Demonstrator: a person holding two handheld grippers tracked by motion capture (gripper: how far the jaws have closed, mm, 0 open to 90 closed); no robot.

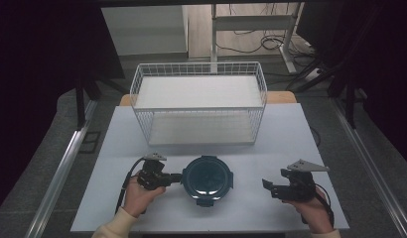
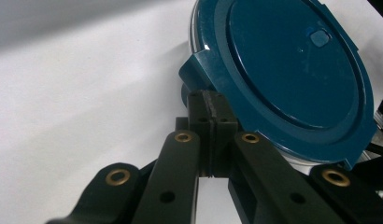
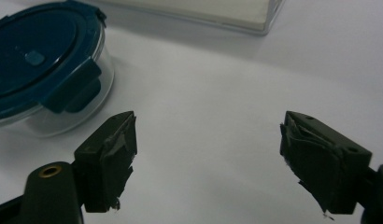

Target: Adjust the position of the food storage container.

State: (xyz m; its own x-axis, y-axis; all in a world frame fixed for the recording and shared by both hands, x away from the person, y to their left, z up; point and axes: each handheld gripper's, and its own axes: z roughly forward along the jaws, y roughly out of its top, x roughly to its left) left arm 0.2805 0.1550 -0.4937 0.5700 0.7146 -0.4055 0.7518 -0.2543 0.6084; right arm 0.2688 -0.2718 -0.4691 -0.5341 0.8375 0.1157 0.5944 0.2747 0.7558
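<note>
- A round container (image 1: 208, 177) with a dark teal lid (image 2: 292, 70) sits on the white counter (image 1: 271, 139), near its front edge and about midway between the two hands
- The container's wall is clear, and locking flaps hang from the lid's rim; one flap (image 3: 70, 86) shows on the side facing the right gripper
- The left gripper (image 1: 175, 177) lies level at the container's left side, its tips at the lid's edge
- In the left gripper view its fingers (image 2: 199, 112) are pressed together, pad against pad, just under a lid flap (image 2: 203, 65); whether they pinch any of the flap I cannot tell
- The right gripper (image 1: 267, 187) is well apart from the container, to its right, pointing toward it
- Its fingers (image 3: 108, 154) stand apart with only bare counter between them
- A white wire basket (image 1: 199, 101) stands behind the container, farther back on the counter
- A hand holds each gripper, both coming in from the front edge
</note>
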